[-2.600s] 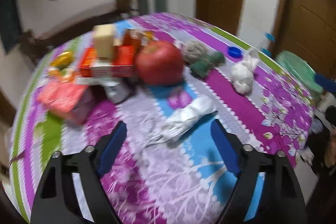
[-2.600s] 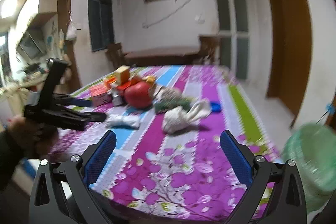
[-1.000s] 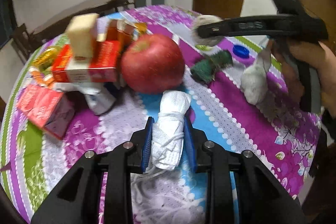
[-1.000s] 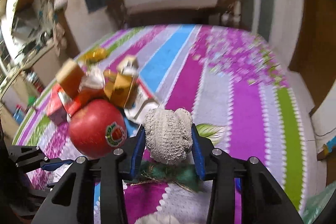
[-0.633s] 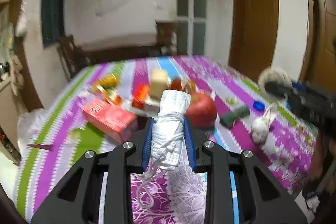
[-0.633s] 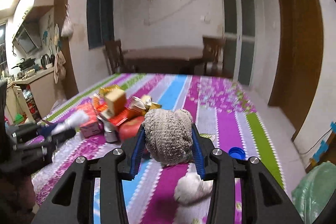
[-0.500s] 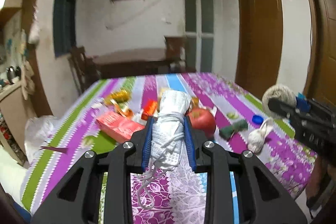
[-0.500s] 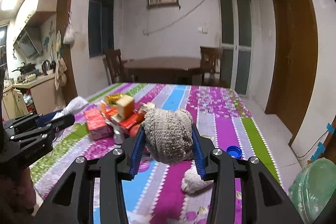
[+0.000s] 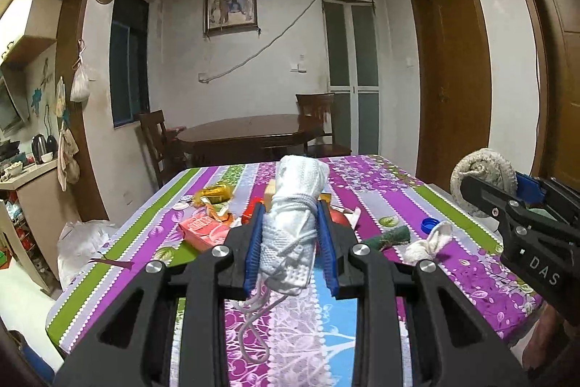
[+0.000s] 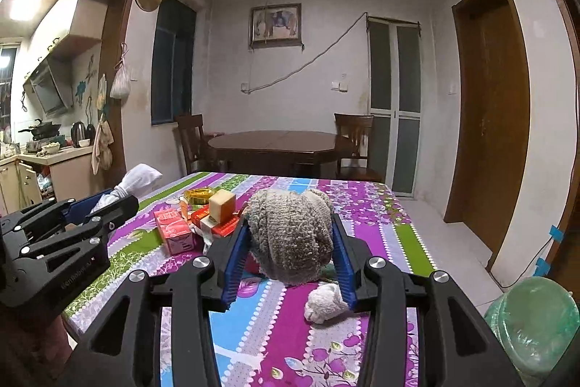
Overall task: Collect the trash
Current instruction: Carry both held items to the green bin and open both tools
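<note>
My left gripper (image 9: 290, 227) is shut on a rolled white cloth wad tied with string (image 9: 291, 223), held above the near end of the table with the floral cloth (image 9: 362, 176). My right gripper (image 10: 290, 242) is shut on a grey-beige knitted wad (image 10: 291, 234), also held above the table. The right gripper with its wad shows at the right of the left wrist view (image 9: 482, 176). The left gripper with its wad shows at the left of the right wrist view (image 10: 137, 178). A white crumpled wad (image 10: 324, 305), a dark green wad (image 9: 389, 236) and a blue bottle cap (image 9: 427, 224) lie on the table.
A red apple (image 9: 340, 218), a pink carton (image 10: 174, 231), red boxes (image 10: 217, 223) and a yellow wrapper (image 9: 214, 193) crowd the table's middle. A green-lined bin (image 10: 533, 325) stands on the floor at the right. A wooden table with chairs (image 10: 275, 142) is behind. A white bag (image 9: 85, 238) lies at the left.
Both grippers, each still shut on its wad, have risen and pulled back a little from the table, so more of the room shows.
</note>
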Tool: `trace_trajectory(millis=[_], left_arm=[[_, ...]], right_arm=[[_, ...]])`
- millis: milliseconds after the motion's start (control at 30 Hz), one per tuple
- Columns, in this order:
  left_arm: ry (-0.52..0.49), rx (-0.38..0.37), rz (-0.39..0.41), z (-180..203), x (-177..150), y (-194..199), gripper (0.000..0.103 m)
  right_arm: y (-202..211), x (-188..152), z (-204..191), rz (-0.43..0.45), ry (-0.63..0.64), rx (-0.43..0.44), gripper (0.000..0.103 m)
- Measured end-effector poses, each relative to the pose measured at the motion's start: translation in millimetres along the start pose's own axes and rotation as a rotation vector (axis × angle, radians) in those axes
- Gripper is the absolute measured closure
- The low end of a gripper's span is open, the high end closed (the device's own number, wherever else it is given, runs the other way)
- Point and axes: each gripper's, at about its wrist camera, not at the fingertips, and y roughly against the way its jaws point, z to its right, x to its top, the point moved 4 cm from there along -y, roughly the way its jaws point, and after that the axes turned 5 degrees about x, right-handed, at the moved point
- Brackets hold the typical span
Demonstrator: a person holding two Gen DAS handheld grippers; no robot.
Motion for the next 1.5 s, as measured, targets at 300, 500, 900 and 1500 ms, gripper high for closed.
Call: trace_trajectory(millis=[300, 500, 900, 1500], left_arm=[[-0.049, -0.118, 0.012, 57, 15, -11, 0.076], [-0.077, -0.300, -0.003, 128, 30, -22, 0.076], [-0.207, -0.643, -0.165, 298, 27, -44, 0.076], [-0.438, -0.877, -0.584, 484, -73, -85, 0.076]], right_arm=[[25, 13, 63, 0.000, -0.010, -0.108, 0.059], [57, 19, 156, -0.044, -0.041, -0.290, 0.059], [107, -12, 358, -0.291, -0.225, -0.481, 0.059], [66, -176, 495, -0.648, -0.505, -0.461, 0.059]])
